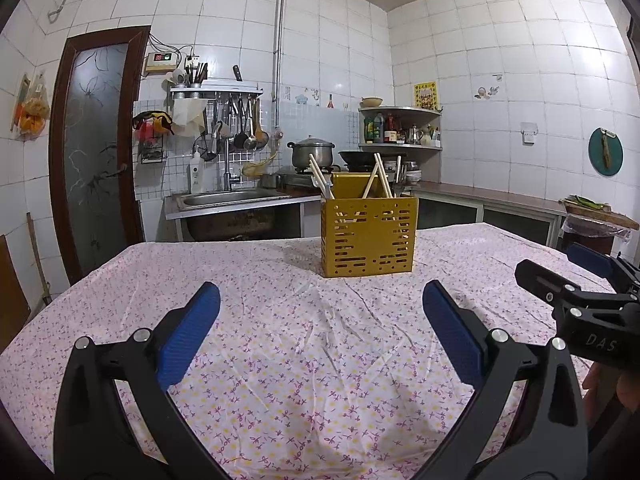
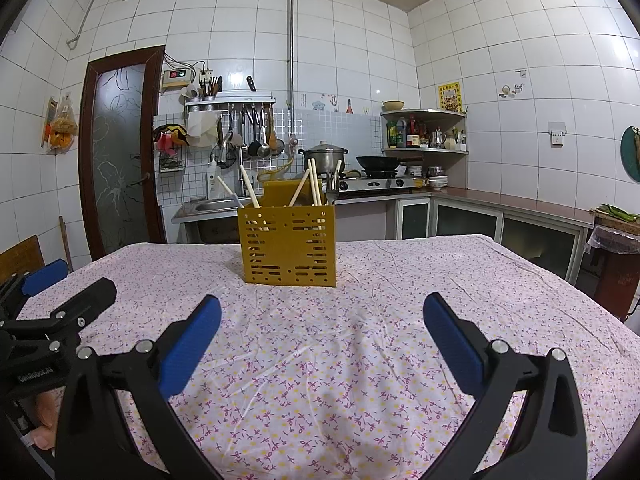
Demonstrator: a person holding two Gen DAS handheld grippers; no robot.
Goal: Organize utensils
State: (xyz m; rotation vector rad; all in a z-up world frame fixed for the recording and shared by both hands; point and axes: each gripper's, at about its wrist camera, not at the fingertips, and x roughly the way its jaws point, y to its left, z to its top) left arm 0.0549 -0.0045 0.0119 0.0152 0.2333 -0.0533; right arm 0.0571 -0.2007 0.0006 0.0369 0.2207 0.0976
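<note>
Both the left gripper and right gripper hung spread wide, gripping nothing, above the floral tablecloth. Ahead stood the yellow holder, chopsticks leaning inside; a careless reach could tip it.

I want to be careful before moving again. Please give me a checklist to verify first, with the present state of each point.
1. Left hand-held gripper open and empty: ok.
2. Right hand-held gripper open and empty: ok.
3. Yellow utensil holder upright on the tablecloth: ok.
4. Chopsticks inside the holder: ok.
5. Loose utensils left on the cloth: none visible, ok.
6. Chopsticks and fork sorted by compartment: cannot tell.
</note>
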